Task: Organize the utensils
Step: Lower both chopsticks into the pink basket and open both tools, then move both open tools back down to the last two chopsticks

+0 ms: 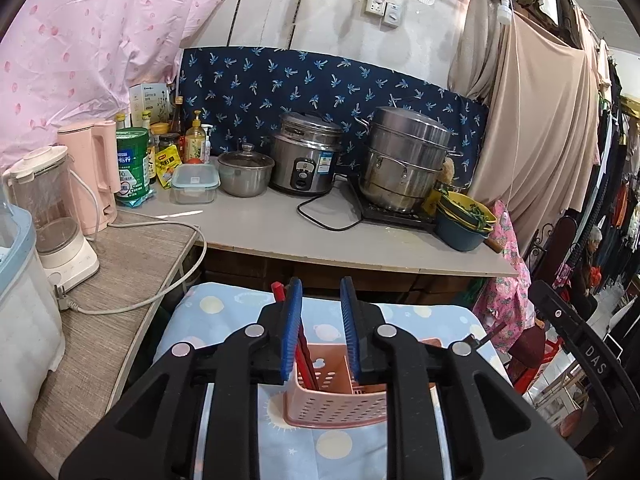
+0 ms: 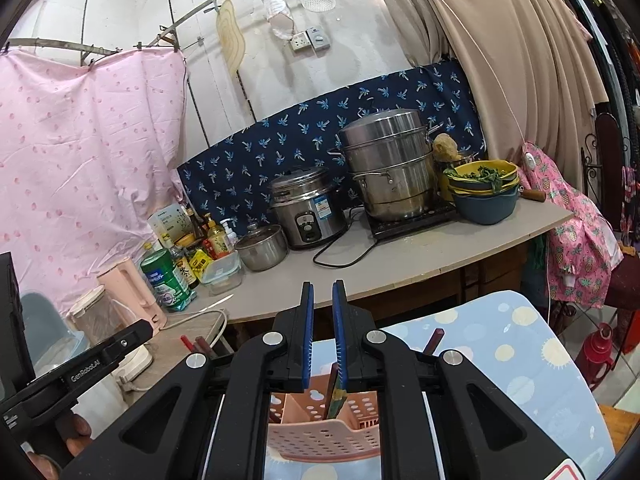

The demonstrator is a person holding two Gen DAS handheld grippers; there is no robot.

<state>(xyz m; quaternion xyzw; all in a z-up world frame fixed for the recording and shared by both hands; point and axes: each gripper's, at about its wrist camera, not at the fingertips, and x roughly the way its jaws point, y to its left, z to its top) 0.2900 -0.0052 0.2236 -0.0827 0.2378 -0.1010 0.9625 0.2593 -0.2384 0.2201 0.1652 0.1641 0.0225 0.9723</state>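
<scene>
A white wall (image 1: 340, 28) stood behind the grey counter (image 1: 280, 232). A pink curtain (image 2: 80, 140) hung at its left end, beige cloth (image 1: 540, 128) at its right end.

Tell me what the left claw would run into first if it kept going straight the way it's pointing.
Most likely the pink utensil basket just below and ahead of the left claw, where the red chopsticks stand beside its left pad. Depth is hard to judge; a shallower line would instead reach the counter edge.
</scene>
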